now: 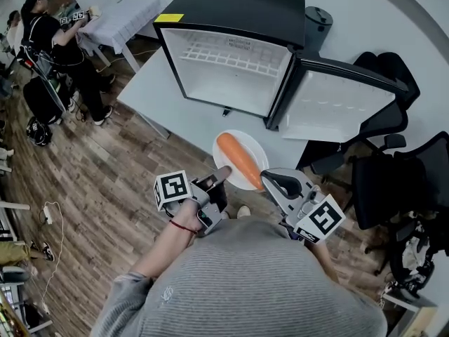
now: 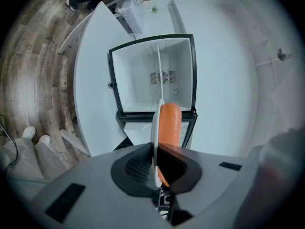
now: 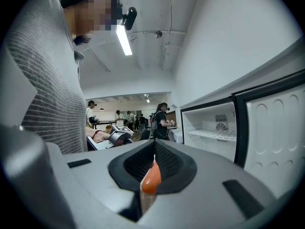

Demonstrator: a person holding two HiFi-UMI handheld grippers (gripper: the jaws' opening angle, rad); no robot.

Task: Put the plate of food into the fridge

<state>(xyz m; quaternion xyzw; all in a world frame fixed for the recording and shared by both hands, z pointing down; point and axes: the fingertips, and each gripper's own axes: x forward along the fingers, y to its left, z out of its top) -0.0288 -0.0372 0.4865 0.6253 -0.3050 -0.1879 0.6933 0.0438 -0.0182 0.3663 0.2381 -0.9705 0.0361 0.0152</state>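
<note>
Plate of food, in transit and not yet stored. The left gripper (image 1: 222,173) is seen with jaws clamped on the rim of the plate (image 1: 254,147), which carries one orange carrot-like piece (image 1: 238,159). The right gripper (image 1: 270,182) is closed on the opposite rim. The plate is held in the air before the fridge (image 1: 231,69), whose door (image 1: 337,107) is swung open on the desk (image 1: 151,90). Insertion is judged outstanding. Writing: a yellow label (image 1: 169,18) on the fridge top is noted but illegible.

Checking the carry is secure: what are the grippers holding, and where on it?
Both hold the plate with the carrot by its rim: left gripper on its left edge, right gripper on its right edge.
</note>
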